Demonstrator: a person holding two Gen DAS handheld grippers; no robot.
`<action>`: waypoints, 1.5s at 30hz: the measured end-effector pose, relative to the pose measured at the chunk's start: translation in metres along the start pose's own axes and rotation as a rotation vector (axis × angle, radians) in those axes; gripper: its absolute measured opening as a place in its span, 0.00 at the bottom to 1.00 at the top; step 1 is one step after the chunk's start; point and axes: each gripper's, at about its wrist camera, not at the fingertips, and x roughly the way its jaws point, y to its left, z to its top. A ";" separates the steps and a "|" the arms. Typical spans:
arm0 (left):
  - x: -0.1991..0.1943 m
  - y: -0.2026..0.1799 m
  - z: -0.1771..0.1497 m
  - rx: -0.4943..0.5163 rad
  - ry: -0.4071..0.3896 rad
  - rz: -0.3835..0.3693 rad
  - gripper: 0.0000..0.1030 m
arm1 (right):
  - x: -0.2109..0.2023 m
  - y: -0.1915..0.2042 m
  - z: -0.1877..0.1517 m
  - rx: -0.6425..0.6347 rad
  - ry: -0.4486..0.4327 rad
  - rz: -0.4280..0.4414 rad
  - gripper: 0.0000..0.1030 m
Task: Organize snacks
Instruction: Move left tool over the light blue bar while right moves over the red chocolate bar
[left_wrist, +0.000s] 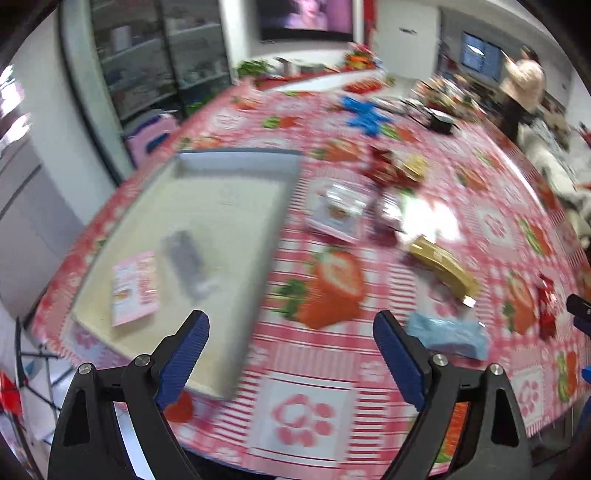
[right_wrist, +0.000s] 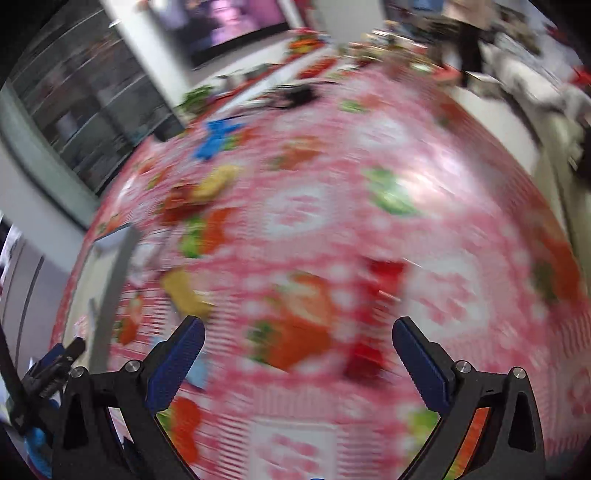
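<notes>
Clearly the light-blue packet (left_wrist: 448, 334) lay just beside the left gripper (left_wrist: 291, 363), off its right finger, near the worktop's (left_wrist: 306, 406) front edge, long axis crosswise; both grippers' fingers gaped empty.

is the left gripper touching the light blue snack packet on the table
Apart. In the left wrist view the left gripper is open and empty, and the light blue packet lies on the tablecloth beyond its right finger.

Two packets (left_wrist: 136, 288) lie in the tray (left_wrist: 236, 173) (others scattered right).
</notes>
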 end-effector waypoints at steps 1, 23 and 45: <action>0.002 -0.011 0.000 0.025 0.003 -0.002 0.90 | -0.001 -0.011 -0.004 0.026 0.008 -0.001 0.99; 0.003 -0.138 -0.032 0.719 -0.180 -0.143 0.91 | 0.015 -0.032 -0.018 -0.005 0.077 -0.015 0.99; 0.052 -0.119 -0.008 0.301 0.034 -0.058 0.94 | 0.064 0.008 0.007 -0.221 0.110 -0.270 0.99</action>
